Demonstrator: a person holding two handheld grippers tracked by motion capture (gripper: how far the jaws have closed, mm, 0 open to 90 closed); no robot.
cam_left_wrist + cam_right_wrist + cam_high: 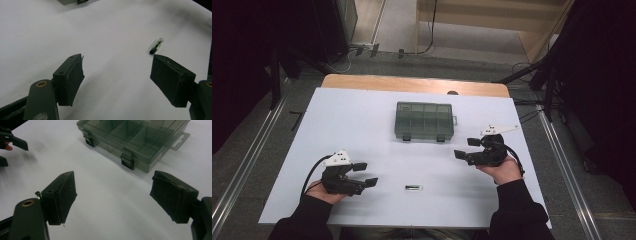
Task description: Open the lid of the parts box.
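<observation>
Down near the front edge of the white table (362, 115): small glass vial (413, 187), lying flat, long axis running left to right in the high view, parallel to that edge. Dark-capped end toward the left gripper side as far as can be told there; in the left gripper view vial (156, 46) seen slanting away, black cap nearest, clear rounded end farther off, greenish contents inside. Bare table all around it, touching nothing.

To its left, left gripper (365, 175) held low over the table, jaws spread wide, nothing between them, pointing toward the vial's side; vial just beyond the tip of one jaw in that gripper's own view, apart from it.

Farther right and farther back, right gripper (467, 148) likewise wide open and empty, jaws aimed leftward, well apart from the vial.

Beyond both, at mid-table, smoky translucent compartment box (424, 121), lid shut, two dark latches on the near side, hang tab on its right end; same box (140, 142) ahead of the right gripper's jaws.
</observation>
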